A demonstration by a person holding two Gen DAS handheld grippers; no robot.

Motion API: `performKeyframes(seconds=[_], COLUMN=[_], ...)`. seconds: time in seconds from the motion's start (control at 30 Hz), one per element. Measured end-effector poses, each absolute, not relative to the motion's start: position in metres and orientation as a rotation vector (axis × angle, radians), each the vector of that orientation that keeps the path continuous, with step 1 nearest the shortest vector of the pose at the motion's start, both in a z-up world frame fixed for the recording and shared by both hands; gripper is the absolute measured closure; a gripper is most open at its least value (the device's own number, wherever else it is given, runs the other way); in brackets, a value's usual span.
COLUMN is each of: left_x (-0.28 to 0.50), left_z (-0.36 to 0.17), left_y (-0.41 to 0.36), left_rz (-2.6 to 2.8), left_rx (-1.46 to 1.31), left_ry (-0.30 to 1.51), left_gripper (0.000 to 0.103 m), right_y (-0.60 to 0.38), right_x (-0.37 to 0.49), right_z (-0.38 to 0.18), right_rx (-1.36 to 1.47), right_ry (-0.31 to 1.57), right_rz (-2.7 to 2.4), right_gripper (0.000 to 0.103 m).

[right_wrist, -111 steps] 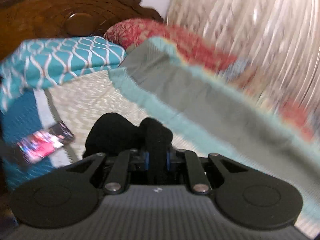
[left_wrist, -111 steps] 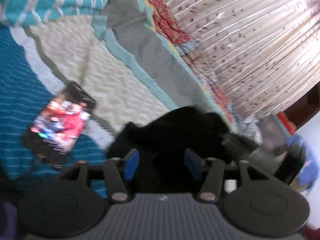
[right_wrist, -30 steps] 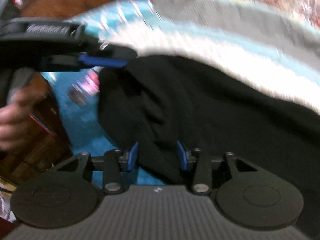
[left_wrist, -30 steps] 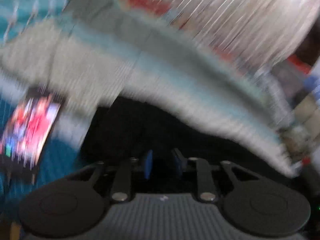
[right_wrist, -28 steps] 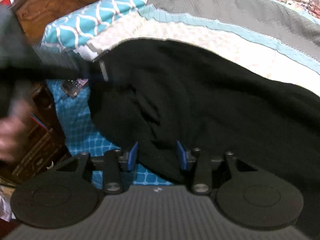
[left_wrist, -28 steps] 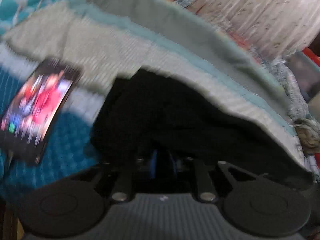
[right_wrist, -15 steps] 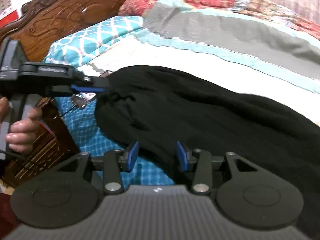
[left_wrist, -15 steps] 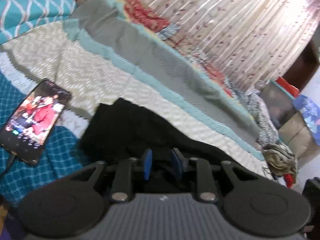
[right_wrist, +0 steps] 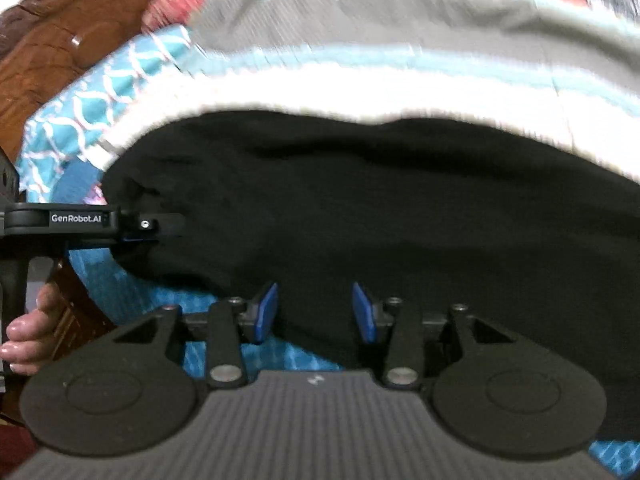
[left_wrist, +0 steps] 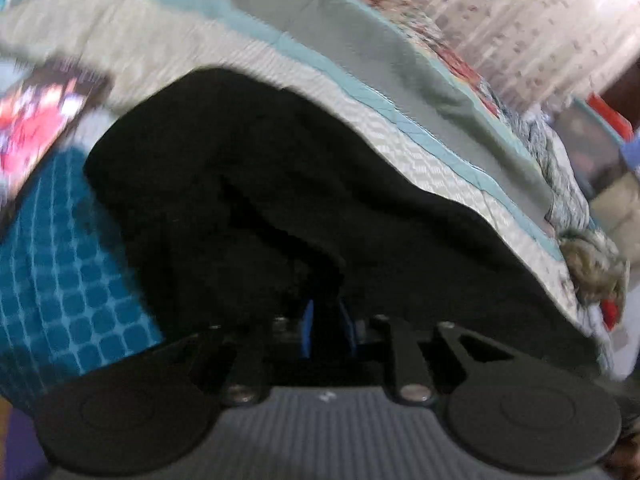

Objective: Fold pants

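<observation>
The black pants (left_wrist: 320, 184) lie spread across the bed and fill the middle of both views (right_wrist: 380, 200). My left gripper (left_wrist: 326, 320) is shut on a raised fold of the black pants at their near edge. It also shows from the side in the right wrist view (right_wrist: 160, 226), pinching the pants' left end. My right gripper (right_wrist: 315, 312) is open, its blue pads (right_wrist: 266, 312) low over the near edge of the pants, with nothing between them.
A phone (left_wrist: 36, 116) with a lit screen lies on the teal patterned sheet (left_wrist: 52, 280) at the left. A grey and cream blanket (left_wrist: 360, 40) lies behind the pants. A wooden headboard (right_wrist: 60, 40) and a teal pillow (right_wrist: 92, 100) stand at the left.
My left gripper has closed on the pants' edge and dropped lower toward the bed. My right gripper stays open over the pants and has moved closer to them.
</observation>
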State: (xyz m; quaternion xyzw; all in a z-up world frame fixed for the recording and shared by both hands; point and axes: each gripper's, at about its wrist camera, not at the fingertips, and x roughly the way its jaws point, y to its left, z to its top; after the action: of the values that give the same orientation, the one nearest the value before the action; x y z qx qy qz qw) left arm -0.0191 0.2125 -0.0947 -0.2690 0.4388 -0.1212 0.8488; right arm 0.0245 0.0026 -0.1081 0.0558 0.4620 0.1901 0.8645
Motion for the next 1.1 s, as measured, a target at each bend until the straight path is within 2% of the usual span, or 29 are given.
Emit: performKeyframes(seconds=[0.13,0.33,0.47,0.8,0.97,1.1], left_x=[-0.016,-0.019,-0.017,-0.022,-0.022,-0.020], left_z=[-0.103,-0.103,-0.102,-0.098,-0.097,-0.095], left_y=[0.228,0.224,0.222,0.211,0.205,0.202], left_rz=[-0.259,-0.256,-0.255,-0.245,-0.237,-0.232], left_rx=[-0.682,-0.650,-0.645,-0.610,-0.588,-0.579], left_ry=[0.948,0.937,0.935,0.927,0.925,0.927], left_gripper=[0.091,0.091,0.091,0.091,0.091,0.091], right_y=[0.000,0.000,-0.004,-0.011,-0.015,-0.019], right_x=[0.025,0.024,0.023,0.023,0.022,0.022], right_z=[-0.111,-0.111,-0.113,-0.115,-0.116,-0.117], right_rx=[0.161,0.173,0.202,0.261,0.298,0.317], right_ry=[0.978,0.978,0.976,0.971,0.965,0.963], right_rz=[0.394,0.393,0.405,0.417,0.440,0.449], right_gripper=[0.059,0.058,0.051,0.050,0.042,0.041])
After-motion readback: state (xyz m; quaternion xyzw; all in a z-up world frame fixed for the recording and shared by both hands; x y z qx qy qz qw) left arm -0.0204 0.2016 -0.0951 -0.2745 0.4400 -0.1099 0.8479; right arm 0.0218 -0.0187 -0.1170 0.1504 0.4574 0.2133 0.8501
